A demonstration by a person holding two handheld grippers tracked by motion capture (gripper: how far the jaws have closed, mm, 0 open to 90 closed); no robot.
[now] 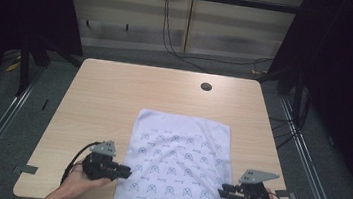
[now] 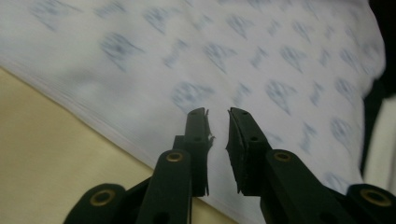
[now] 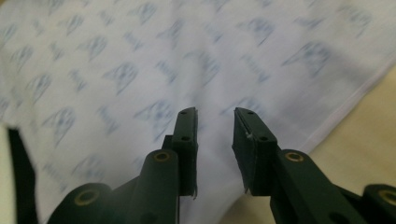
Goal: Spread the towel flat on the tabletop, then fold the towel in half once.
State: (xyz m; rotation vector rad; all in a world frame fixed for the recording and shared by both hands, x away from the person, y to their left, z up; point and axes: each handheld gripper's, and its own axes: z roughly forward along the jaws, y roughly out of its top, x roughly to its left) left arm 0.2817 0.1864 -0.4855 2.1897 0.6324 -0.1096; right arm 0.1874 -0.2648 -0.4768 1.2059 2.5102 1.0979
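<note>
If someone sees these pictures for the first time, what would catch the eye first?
First, the white cloth with a blue printed pattern, spread flat on the near half of the wooden table and reaching its front edge. Next, the two black grippers at its side edges: the left gripper at the cloth's left edge, the right gripper at its right edge. Both point inward, jaws slightly apart, nothing between them.

Both forearms entering from the near edge, hands low and level. Left gripper (image 1: 125,172) pointing inward toward the right, jaws parted by a narrow gap, nothing clamped. Right gripper (image 1: 222,191) pointing inward toward the left, jaws likewise slightly apart.
</note>
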